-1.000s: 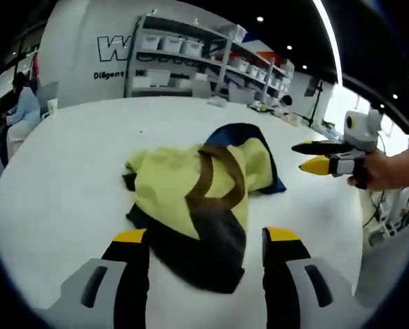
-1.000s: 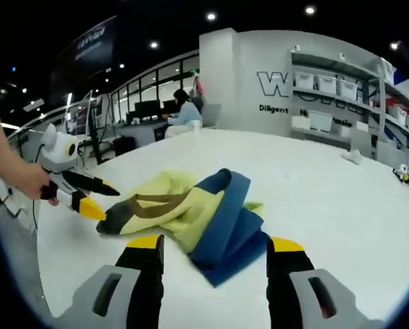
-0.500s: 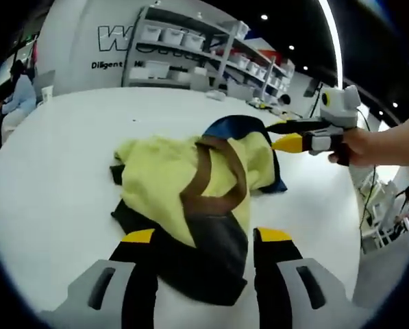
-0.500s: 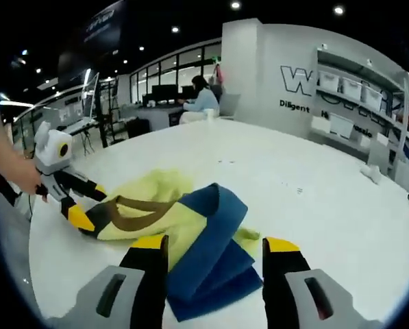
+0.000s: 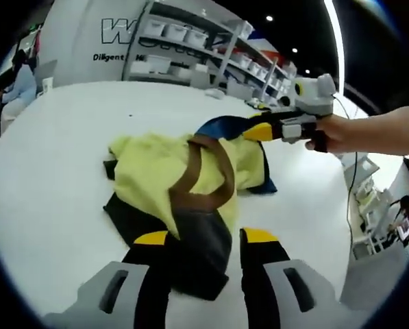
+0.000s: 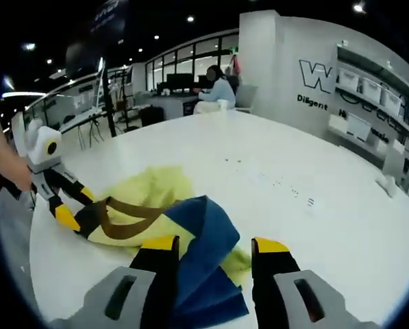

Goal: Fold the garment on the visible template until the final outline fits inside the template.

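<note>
A crumpled garment (image 5: 163, 171) lies on the white table (image 5: 46, 151). It is pale yellow with a brown band, a black part (image 5: 197, 257) and a blue part (image 5: 225, 126). My left gripper (image 5: 205, 240) is open, its jaws on either side of the black part. My right gripper (image 5: 257, 127), held in a hand, comes in from the right over the blue part. In the right gripper view the garment (image 6: 146, 195) lies ahead, and my right gripper (image 6: 214, 245) is open with the blue fabric (image 6: 204, 229) between its jaws. The left gripper (image 6: 75, 206) sits at the garment's black end.
Shelves with white bins (image 5: 183, 48) stand beyond the table's far side, also seen as shelves (image 6: 375, 89). A person (image 6: 218, 92) sits at a desk past the table. Small items (image 5: 216, 94) lie near the far edge. The table edge (image 5: 351, 226) runs close on the right.
Both grippers have closed in on the garment. The left jaws now straddle the black part, and the right jaws now straddle the blue part. The garment itself has hardly moved.
</note>
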Motion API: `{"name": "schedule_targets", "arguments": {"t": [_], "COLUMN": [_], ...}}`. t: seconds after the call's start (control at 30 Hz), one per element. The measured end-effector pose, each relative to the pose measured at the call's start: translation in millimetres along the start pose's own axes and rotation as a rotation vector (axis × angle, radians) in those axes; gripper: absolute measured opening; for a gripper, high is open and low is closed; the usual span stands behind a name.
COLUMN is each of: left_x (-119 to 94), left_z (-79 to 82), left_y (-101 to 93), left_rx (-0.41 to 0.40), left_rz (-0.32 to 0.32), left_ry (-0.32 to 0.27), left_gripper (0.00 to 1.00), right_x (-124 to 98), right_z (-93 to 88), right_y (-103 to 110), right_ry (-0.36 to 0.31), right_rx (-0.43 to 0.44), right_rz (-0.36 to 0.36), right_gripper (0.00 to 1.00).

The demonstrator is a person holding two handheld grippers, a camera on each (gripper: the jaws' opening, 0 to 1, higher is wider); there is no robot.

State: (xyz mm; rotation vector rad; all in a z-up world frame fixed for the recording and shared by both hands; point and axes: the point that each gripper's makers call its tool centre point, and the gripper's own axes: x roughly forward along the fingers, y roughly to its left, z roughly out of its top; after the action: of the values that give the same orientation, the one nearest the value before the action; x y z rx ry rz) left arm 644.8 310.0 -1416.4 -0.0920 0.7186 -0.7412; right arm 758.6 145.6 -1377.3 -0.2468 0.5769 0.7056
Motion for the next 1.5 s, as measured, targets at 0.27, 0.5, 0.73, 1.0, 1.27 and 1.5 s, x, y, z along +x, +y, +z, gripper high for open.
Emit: {"name": "schedule_targets", "arguments": {"t": [0.27,0.5,0.73,1.0,1.27,1.5], "left_x": [3,0,-9,-31,-69,-106], "left_z": [-12.6,-12.9,-6.4,11.4,50.1,70.9], "left_y": [2.3,4.7,2.6,3.3,4.8,-14.2], "left_rx": [-0.043,-0.083,-0.105,-0.018,0.042,0.094], "left_rz": [0.014,0.013,0.005,-0.012,-0.003,-0.022], "left_ry": [0.052,0.057,0.043,0.029,-0.048,-0.078], "left_gripper": [0.19,0.09,0.03,0.02,0.02,0.02], "right_x": [10,2,-11,-38,-76,-119], "right_z": [2.7,-0.2,-1.5,4.9,23.4,37.0], "right_y": [-4,-9,-10,0,17,37], "right_ry": [0.045,0.063,0.048,0.021,-0.046,-0.095], "right_rx": [-0.023,-0.023,-0.015,-0.041,-0.018,-0.040], "right_rz": [0.002,-0.007,0.011,0.048,0.082,0.112], "right_gripper": [0.20,0.00,0.00,0.00,0.00,0.00]}}
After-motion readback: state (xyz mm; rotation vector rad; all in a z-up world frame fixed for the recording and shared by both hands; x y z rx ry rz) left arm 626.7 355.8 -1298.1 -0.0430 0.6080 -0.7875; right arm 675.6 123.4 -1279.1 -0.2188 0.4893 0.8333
